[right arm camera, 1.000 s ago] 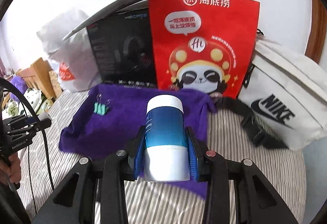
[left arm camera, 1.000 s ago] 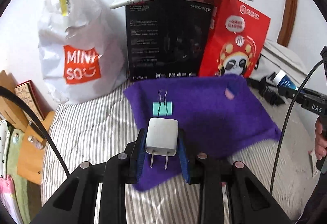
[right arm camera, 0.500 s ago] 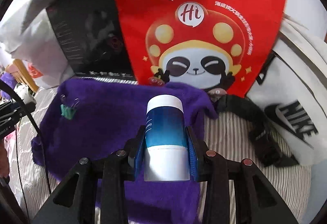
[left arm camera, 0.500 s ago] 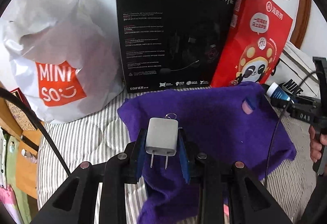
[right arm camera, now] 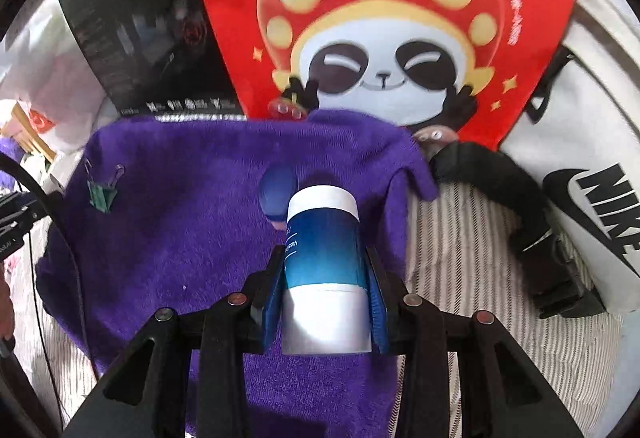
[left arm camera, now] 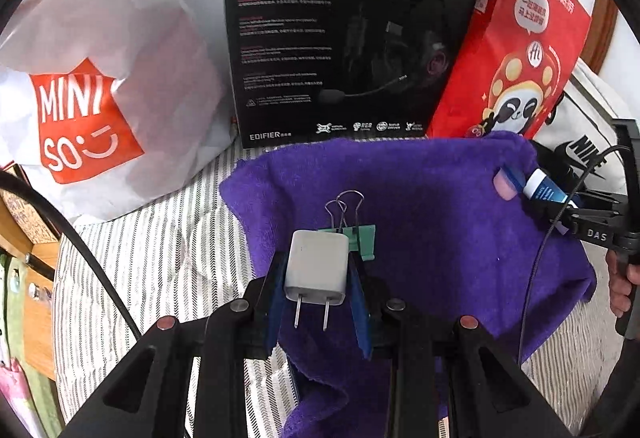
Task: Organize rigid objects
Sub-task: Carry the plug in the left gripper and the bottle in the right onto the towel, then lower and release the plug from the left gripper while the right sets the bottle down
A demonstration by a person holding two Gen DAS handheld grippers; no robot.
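My left gripper (left arm camera: 318, 274) is shut on a white wall charger (left arm camera: 318, 266), prongs pointing back at the camera, just above the near left part of a purple towel (left arm camera: 432, 206). A green binder clip (left arm camera: 354, 234) lies on the towel right behind the charger. My right gripper (right arm camera: 324, 278) is shut on a blue and white jar (right arm camera: 323, 266), low over the towel (right arm camera: 180, 206). A small blue and pink capsule-shaped object (right arm camera: 276, 198) lies on the towel just beyond the jar. The clip (right arm camera: 102, 190) shows at the towel's left side in the right wrist view.
The towel lies on a striped bed (left arm camera: 152, 278). Behind it stand a white Miniso bag (left arm camera: 92, 98), a black headset box (left arm camera: 344, 38) and a red panda bag (left arm camera: 516, 58). A white Nike bag (right arm camera: 592, 158) with a black strap (right arm camera: 520, 206) lies to the right.
Both grippers have come down and forward toward the towel, still holding the charger and the jar. The bags and box now loom larger. The clip reappears behind the charger.
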